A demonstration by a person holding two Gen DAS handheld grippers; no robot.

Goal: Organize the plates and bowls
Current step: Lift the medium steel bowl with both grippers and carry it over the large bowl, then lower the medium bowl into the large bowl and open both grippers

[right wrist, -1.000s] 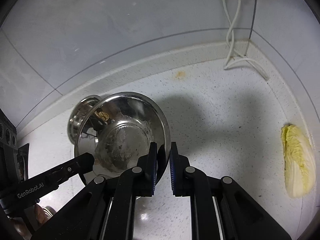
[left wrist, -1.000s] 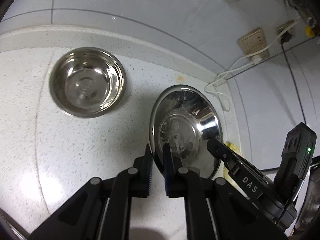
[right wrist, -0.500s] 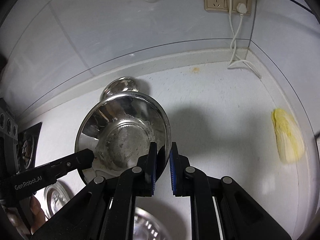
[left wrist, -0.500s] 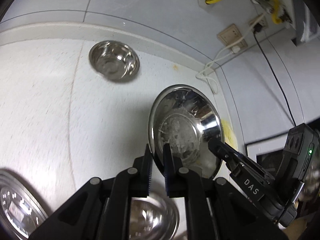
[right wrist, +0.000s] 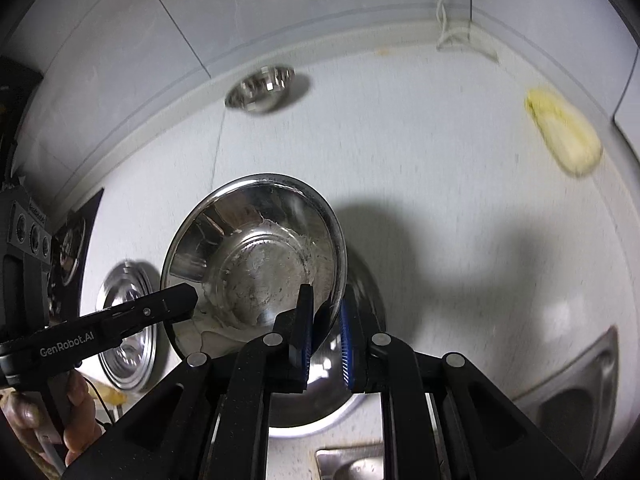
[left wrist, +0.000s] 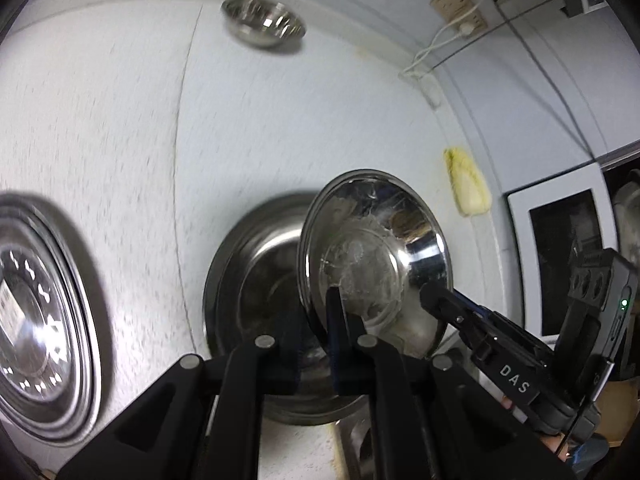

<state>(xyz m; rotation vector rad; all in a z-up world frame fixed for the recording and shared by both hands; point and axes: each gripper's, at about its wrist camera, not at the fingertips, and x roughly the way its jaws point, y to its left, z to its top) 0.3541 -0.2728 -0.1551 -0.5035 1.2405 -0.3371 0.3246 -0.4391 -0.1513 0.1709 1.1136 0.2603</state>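
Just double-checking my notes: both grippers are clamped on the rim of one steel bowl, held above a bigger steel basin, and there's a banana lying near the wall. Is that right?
Not quite: the yellow thing near the wall is a cabbage piece, not a banana, as the right wrist view shows. The rest holds: the left gripper and right gripper both clamp the steel bowl above the basin.

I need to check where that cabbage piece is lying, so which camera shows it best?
The right wrist view: the cabbage piece lies large and unobstructed on the white counter, though slightly blurred. The left wrist view shows it smaller, near the counter's right edge, beyond the held plate.
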